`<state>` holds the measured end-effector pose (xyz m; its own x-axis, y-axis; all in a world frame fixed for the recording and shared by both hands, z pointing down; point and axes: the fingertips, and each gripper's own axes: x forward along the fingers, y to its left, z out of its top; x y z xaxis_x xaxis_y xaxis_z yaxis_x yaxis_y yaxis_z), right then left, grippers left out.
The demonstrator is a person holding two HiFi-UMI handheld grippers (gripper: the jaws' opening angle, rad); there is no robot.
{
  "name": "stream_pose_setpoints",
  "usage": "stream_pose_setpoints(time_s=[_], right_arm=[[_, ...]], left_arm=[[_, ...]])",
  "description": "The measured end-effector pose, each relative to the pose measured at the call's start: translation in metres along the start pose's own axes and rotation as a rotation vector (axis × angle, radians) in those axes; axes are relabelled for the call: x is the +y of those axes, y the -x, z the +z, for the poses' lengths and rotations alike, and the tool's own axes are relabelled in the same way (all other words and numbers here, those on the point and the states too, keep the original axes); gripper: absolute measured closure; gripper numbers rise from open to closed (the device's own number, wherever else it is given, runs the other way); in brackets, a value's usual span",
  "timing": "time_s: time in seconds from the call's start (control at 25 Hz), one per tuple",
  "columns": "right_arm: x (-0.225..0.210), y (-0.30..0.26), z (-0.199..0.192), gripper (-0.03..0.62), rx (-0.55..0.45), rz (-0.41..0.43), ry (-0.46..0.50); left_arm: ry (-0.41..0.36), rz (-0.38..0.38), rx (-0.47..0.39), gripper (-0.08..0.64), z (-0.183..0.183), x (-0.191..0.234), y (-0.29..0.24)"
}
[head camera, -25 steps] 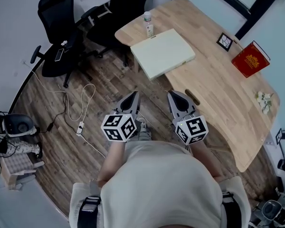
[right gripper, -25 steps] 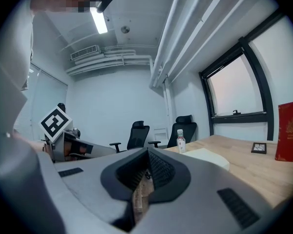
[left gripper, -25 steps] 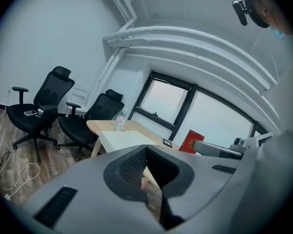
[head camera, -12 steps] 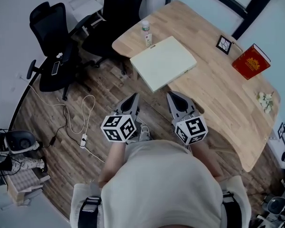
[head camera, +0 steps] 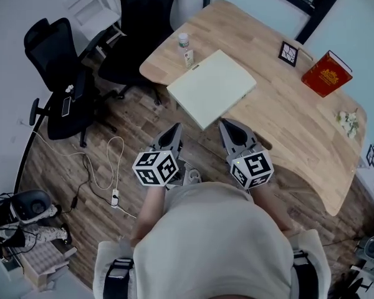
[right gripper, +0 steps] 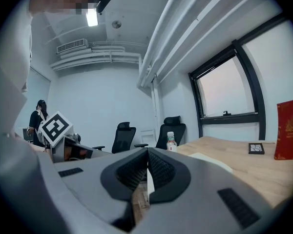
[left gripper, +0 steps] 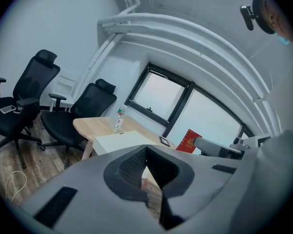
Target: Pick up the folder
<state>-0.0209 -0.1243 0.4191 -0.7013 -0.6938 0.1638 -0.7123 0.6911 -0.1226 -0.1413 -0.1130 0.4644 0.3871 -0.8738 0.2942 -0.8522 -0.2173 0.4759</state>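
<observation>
Left gripper [head camera: 173, 128] and right gripper [head camera: 227, 126] both have jaws closed on nothing, folder [head camera: 212, 87] flat on counter [head camera: 293, 126] just ahead of them, so unopened jaws may shove it toward bottle [head camera: 183, 41] beyond.

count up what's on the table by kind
folder: 1
bottle: 1
frame: 1
red book: 1
small white clump, too small to identify: 1
total: 5
</observation>
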Motion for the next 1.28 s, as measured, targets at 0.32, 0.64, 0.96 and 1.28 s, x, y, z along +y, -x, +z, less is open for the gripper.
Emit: stream_pose_setpoints(time_s=[0.32,0.64,0.96,1.28], right_arm=[[-0.012,-0.021,-0.002,0.574,0.000,-0.071,-0.017],[-0.019,-0.036,-0.006,0.574,0.015,-0.124,-0.026],[-0.024,-0.037,-0.012,0.574,0.044,-0.157,-0.027],[-0.034,-0.031,-0.019,0.574,0.061,-0.166,-0.043]], left_arm=[[0.016,-0.046,0.056,0.538,0.000,0.025,-0.024],[0.122,-0.103,0.082,0.538,-0.004,0.050,-0.045],[0.190,-0.133,0.161,0.538,-0.026,0.062,-0.065],[0.337,-0.174,0.201,0.425,-0.047,0.066,-0.079]])
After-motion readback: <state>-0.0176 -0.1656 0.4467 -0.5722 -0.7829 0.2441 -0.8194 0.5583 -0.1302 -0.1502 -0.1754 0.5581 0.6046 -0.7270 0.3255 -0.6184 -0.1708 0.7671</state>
